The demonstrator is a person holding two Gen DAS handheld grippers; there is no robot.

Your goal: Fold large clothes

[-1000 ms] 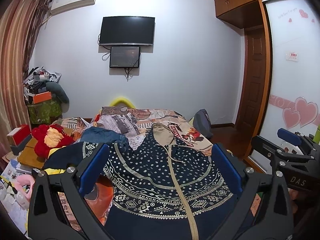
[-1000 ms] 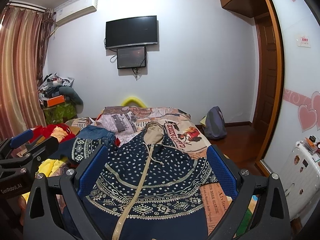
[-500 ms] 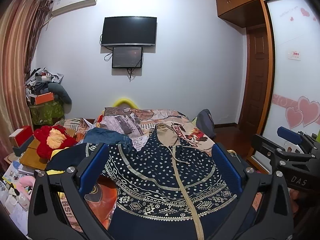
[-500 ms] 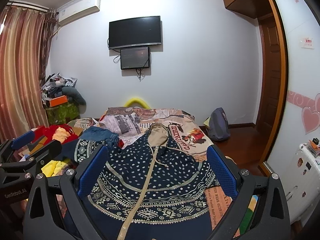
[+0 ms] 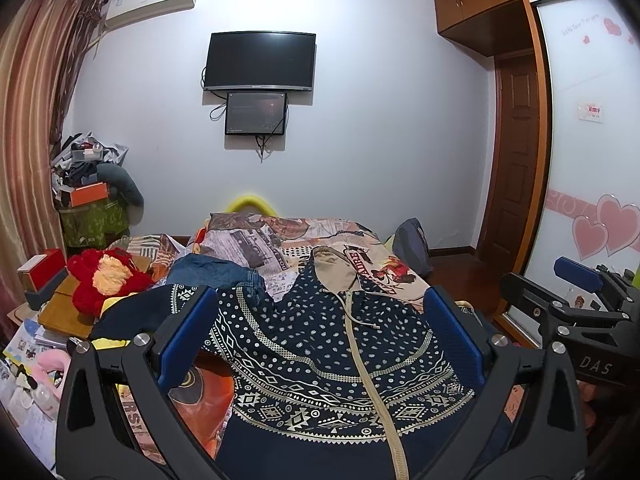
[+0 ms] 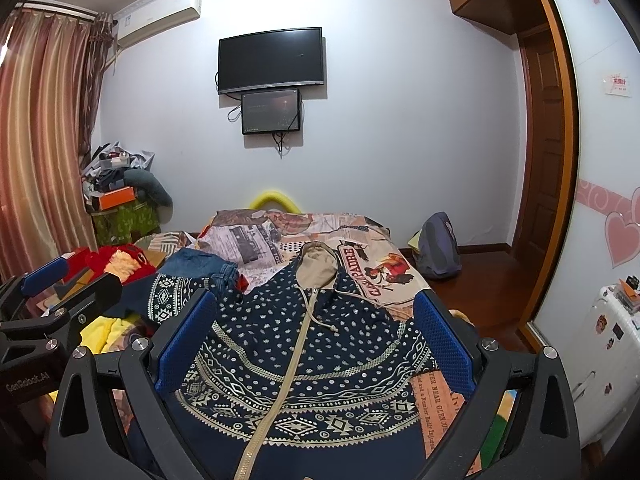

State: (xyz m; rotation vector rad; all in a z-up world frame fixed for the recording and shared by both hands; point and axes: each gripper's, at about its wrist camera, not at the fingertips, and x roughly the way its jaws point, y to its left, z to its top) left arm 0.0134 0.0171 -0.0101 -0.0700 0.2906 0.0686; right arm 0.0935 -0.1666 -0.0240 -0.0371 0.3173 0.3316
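Suitcase (image 6: 612,360) (white) shows only from right wrist.

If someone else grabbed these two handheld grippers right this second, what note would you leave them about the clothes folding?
Left gripper: open, holding nothing, hovering over the hoodie.
Right gripper: open, holding nothing, alongside it.
The navy patterned zip hoodie lies spread flat on the bed, zipped, beige hood pointing toward the far wall; its left sleeve stretches out sideways.
Blue jeans sit crumpled beyond it.
Done: hoodie laid out.
Left: every fold; none has begun.
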